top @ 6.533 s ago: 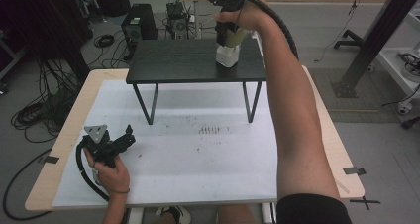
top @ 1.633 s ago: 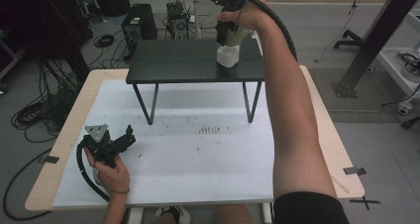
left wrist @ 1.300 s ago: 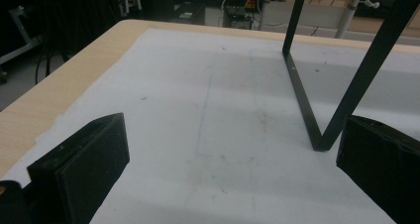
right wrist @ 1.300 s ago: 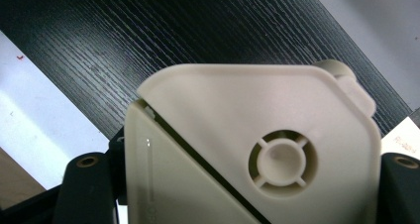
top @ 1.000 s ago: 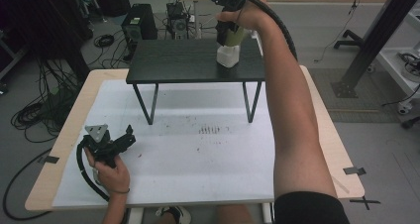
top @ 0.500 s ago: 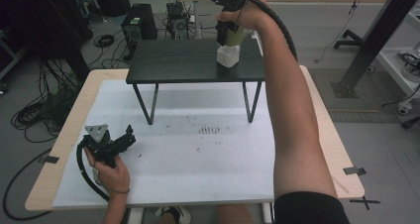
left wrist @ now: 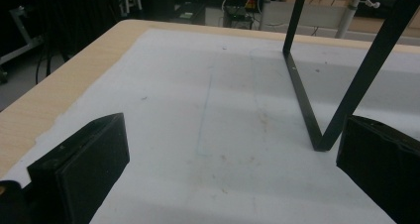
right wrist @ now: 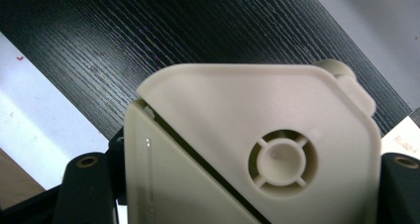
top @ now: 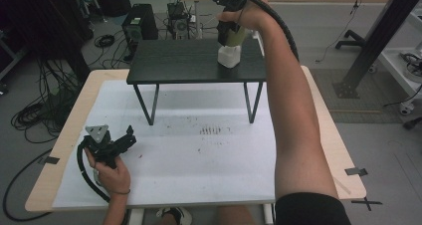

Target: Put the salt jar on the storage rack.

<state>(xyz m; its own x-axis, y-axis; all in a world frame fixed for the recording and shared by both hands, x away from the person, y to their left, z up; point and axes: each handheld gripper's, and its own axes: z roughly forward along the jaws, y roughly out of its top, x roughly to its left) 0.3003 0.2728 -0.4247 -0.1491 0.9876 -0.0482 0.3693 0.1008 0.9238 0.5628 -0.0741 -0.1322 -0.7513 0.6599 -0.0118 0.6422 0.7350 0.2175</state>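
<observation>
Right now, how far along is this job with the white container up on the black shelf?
Done: the white container stands on the black shelf. In hand: the right tongs are shut on its top. Left: letting go. The left tongs rest open on the white mat.

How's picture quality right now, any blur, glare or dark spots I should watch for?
High view: even light, sharp on the table, but the floor at far left goes dark. Left gripper view: soft; the claw tips are blurred and the shelf leg casts a faint shadow. Right gripper view: the cream container sits very close and slightly soft, no glare; the shelf grain is crisp.
</observation>
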